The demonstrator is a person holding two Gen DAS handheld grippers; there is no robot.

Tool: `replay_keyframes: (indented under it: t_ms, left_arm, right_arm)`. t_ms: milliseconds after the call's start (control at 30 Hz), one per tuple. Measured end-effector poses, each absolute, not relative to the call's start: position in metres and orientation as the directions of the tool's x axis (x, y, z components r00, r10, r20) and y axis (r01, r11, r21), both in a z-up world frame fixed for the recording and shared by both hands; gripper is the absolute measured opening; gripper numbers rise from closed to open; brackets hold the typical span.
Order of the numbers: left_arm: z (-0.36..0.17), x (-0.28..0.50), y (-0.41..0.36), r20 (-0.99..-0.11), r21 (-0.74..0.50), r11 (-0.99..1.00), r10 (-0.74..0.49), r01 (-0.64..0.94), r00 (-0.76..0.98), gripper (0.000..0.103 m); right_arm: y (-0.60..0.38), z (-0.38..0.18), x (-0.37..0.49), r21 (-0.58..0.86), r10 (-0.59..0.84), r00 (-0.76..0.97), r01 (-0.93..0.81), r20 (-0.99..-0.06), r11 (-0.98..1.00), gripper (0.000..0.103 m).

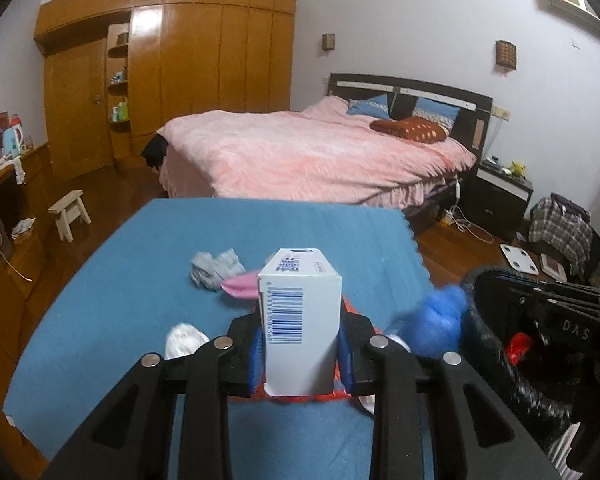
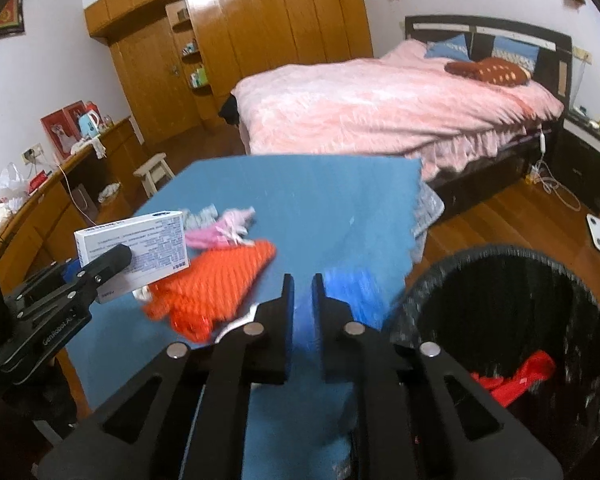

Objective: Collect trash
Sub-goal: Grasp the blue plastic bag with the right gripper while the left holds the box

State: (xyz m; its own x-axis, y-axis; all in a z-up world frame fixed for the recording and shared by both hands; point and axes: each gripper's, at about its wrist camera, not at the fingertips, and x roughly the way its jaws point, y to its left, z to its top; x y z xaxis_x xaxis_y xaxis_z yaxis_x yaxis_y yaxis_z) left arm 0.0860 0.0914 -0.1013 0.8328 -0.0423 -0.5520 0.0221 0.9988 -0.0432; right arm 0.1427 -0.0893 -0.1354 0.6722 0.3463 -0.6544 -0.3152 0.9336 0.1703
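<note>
My left gripper (image 1: 302,344) is shut on a white carton box (image 1: 300,320) with a barcode, held above the blue table (image 1: 140,300); it also shows in the right wrist view (image 2: 136,246). My right gripper (image 2: 303,300) has its jaws a narrow gap apart, with a blurred blue scrap (image 2: 356,296) just beyond them. The scrap shows in the left wrist view (image 1: 436,320) beside the black bin (image 1: 496,344). The bin (image 2: 500,300) holds a red item (image 2: 516,376). An orange net (image 2: 216,284), pink paper (image 2: 220,232) and a grey wad (image 1: 214,268) lie on the table.
A white crumpled piece (image 1: 184,340) lies left of my left gripper. A pink bed (image 1: 308,152) stands behind the table. A small stool (image 1: 70,212) and a wooden sideboard (image 1: 4,216) are at the left. A white scale (image 1: 520,260) lies on the floor.
</note>
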Motion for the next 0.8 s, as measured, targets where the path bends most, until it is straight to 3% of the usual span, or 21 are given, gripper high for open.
replay_keyframes:
  t_ms: [67, 233, 567, 800]
  left_arm:
    - [-0.107, 0.084, 0.088, -0.56, -0.039, 0.999, -0.047, 0.03, 0.827, 0.029]
    - [-0.113, 0.088, 0.085, -0.561, -0.032, 0.999, -0.047, 0.036, 0.827, 0.029]
    - [-0.128, 0.108, 0.091, -0.576, -0.045, 0.999, -0.05, 0.03, 0.816, 0.029]
    - [-0.136, 0.114, 0.097, -0.585, -0.044, 0.999, -0.042, 0.02, 0.81, 0.029]
  right_arm:
    - [-0.09, -0.142, 0.14, 0.167, 0.335, 0.668, -0.304, -0.665, 0.938, 0.026]
    - [-0.084, -0.159, 0.146, 0.156, 0.317, 0.658, -0.293, -0.683, 0.943, 0.04]
    - [-0.065, -0.192, 0.182, 0.108, 0.267, 0.633, -0.278, -0.727, 0.954, 0.054]
    - [-0.053, -0.211, 0.196, 0.067, 0.227, 0.614, -0.273, -0.756, 0.96, 0.057]
